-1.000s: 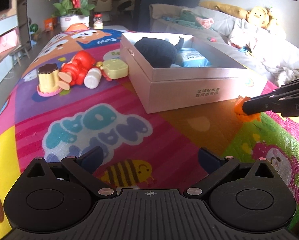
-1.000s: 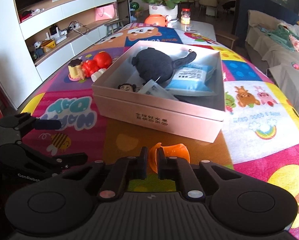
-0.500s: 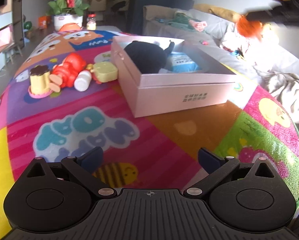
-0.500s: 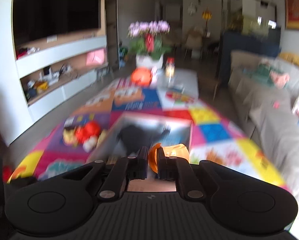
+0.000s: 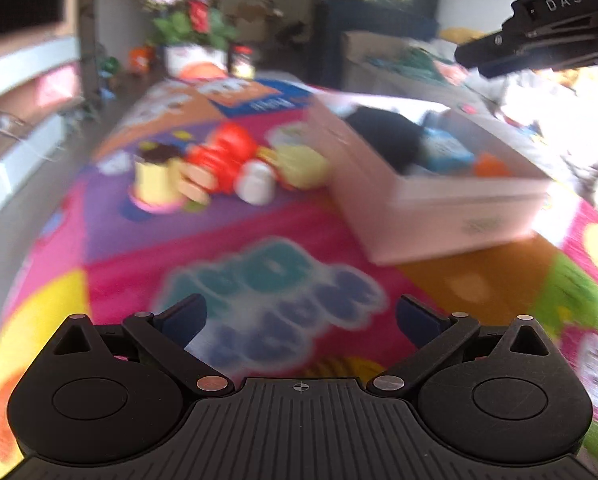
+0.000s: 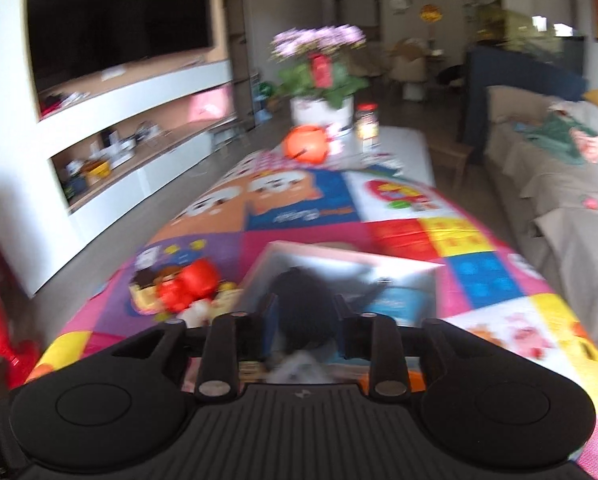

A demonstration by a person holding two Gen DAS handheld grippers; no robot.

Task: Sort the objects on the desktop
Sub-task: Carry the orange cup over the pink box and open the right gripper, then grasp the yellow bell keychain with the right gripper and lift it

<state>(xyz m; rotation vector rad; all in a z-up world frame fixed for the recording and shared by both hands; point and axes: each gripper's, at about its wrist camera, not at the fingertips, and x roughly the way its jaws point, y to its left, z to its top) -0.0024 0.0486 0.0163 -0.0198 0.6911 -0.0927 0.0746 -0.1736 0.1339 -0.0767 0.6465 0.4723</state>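
Note:
A pink open box stands on the colourful mat, holding a black plush, a blue packet and an orange toy. My right gripper is open and empty, held above the box; it shows in the left wrist view at the upper right. My left gripper is open and empty low over the mat. A red toy, a yellow cup-shaped toy, a white bottle and a pale yellow case lie left of the box.
A flower pot, an orange pot and a jar stand at the mat's far end. A sofa runs along the right, a TV shelf along the left.
My right gripper opened and let go of the orange toy, which now lies in the box. The left gripper swung left; both views are blurred by motion.

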